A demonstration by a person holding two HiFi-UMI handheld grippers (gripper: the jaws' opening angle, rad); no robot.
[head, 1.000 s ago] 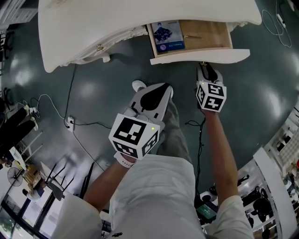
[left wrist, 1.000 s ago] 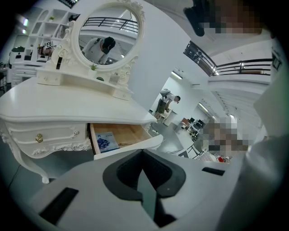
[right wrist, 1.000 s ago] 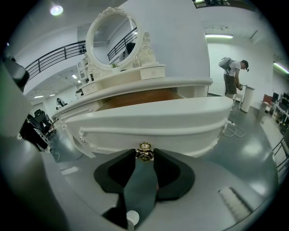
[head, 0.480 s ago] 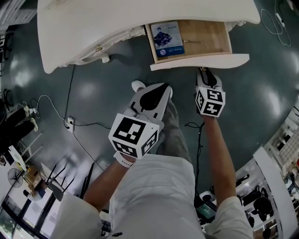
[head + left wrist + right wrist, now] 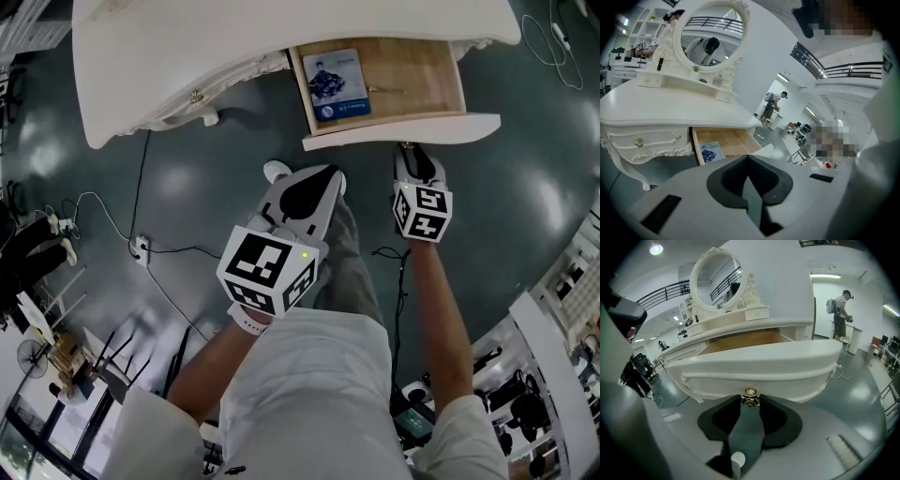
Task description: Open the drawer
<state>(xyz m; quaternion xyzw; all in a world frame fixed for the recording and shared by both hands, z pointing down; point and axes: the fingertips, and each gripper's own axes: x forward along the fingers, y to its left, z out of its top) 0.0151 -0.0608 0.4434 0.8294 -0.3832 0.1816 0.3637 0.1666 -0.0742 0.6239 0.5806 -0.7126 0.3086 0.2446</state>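
Left gripper [image 5: 748, 159] idles near the body, jaws together on nothing. The right gripper [image 5: 750, 404] clamps the gold knob [image 5: 750, 393] on the drawer [image 5: 403, 129] front, and the drawer is partly out from under the bench [image 5: 187, 56] front edge, toward its right end. Best to pull straight and level along the drawer's run, grip firm so the small knob doesn't slip; versus a second ago the drawer sits further out, with more of the booklet [image 5: 337, 84] showing.

An oval mirror [image 5: 711, 38] stands atop the white dressing table [image 5: 187, 56]; a power strip [image 5: 140, 247] and black cable [image 5: 187, 249] lie on the floor [image 5: 525, 178] beside it.
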